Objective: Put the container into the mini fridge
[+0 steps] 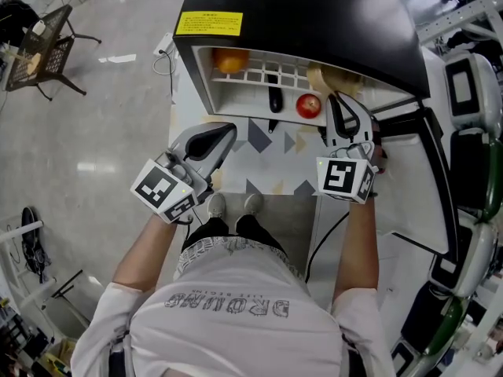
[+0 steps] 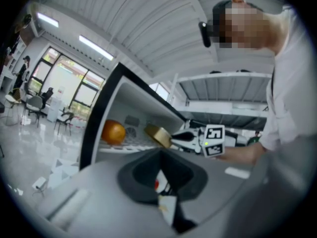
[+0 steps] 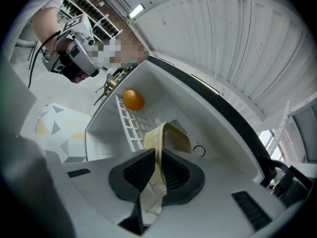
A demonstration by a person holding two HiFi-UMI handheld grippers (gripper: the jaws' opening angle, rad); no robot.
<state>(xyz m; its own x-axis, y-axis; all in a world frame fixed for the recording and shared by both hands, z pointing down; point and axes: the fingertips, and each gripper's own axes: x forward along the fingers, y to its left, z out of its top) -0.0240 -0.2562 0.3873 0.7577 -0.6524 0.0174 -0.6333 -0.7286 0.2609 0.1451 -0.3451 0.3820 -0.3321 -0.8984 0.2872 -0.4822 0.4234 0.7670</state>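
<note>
Right gripper (image 3: pixel 157 156) is clamped on the near wall of the beige container (image 3: pixel 173 139), which juts just ahead of its jaws, over the wire shelf (image 3: pixel 128 125) inside the mini fridge (image 3: pixel 213 115). Farther along that shelf, up and left of the jaws, lies an orange (image 3: pixel 133 99). Left gripper (image 2: pixel 161 168) hangs outside the fridge mouth, jaws seemingly together and empty, with a red apple (image 1: pixel 309 105) beyond them.
</note>
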